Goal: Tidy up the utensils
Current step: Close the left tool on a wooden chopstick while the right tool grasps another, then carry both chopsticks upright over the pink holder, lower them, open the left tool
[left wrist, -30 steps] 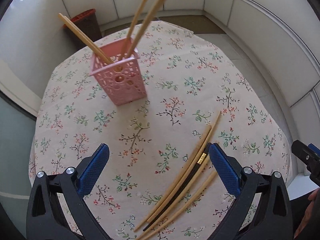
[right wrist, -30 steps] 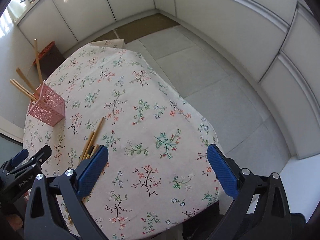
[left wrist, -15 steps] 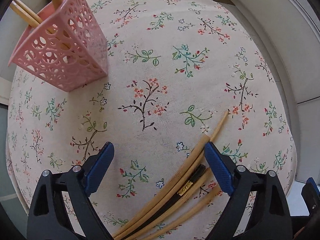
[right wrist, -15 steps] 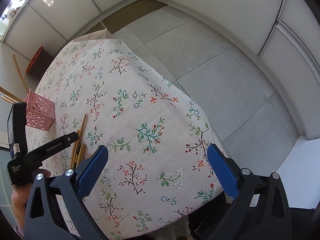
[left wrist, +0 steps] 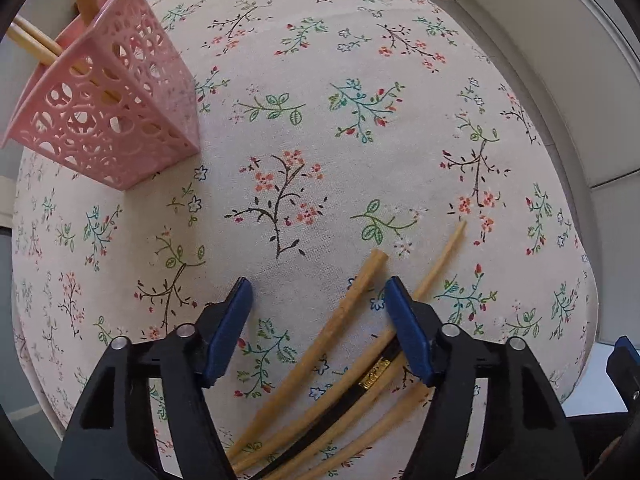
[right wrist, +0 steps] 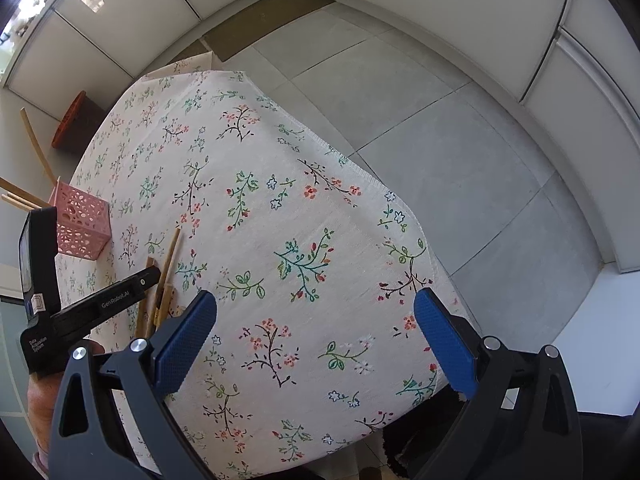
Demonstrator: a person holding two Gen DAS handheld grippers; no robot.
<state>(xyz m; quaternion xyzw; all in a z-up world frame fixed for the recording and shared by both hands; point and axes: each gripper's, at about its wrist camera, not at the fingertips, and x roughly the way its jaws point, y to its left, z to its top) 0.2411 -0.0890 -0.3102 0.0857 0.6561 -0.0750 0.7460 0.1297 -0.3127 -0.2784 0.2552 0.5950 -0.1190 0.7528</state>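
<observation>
1. My left gripper (left wrist: 318,304) has dropped close to the floral tablecloth (left wrist: 320,140) since a second ago; the pink holder (left wrist: 108,108), then far off, now fills the upper left corner with chopsticks standing in it.
2. Its jaws are closing. One wooden chopstick (left wrist: 344,308) lies between the blue pads, not yet pinched; I see no contact.
3. The other loose chopsticks (left wrist: 360,392), one of them black, pass under the right-hand pad and fan toward the lower edge.
4. My right gripper (right wrist: 316,344) hangs wide open over bare cloth near the table's corner, holding nothing, lower than before.
</observation>
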